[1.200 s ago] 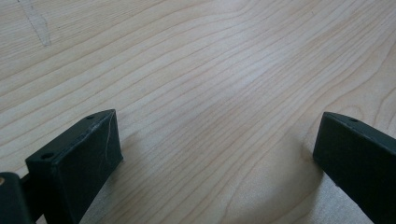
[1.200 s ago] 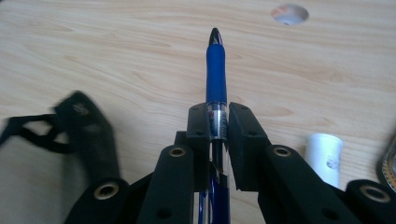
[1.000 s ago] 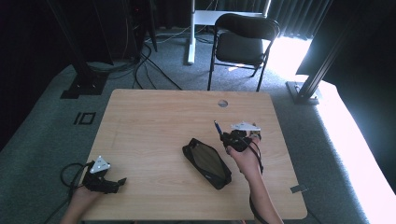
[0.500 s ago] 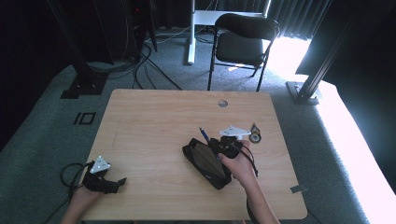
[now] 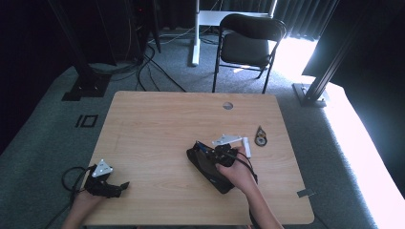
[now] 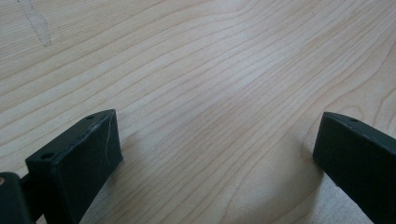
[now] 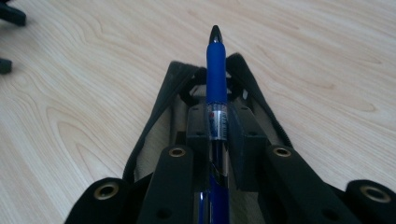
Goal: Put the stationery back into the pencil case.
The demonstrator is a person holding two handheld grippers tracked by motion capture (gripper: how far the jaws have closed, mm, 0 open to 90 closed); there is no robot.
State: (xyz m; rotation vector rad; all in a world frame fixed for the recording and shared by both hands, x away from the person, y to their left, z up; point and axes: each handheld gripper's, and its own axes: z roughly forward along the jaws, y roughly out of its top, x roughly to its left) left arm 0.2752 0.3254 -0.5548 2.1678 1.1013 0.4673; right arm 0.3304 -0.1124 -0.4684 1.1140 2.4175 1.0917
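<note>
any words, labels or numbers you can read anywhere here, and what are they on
No text can be read.
Blue pen: a small red and white mark on its clear barrel, too small and blurred to read.
Black pencil case: no label visible.
Small round item on the wooden table: too small to tell whether it carries any marking.

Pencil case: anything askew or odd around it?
Nothing damaged or spilled. The pencil case lies open and slanted on the table; the right gripper holds a blue pen over its opening. A white cap-like piece lies loose nearby.
</note>
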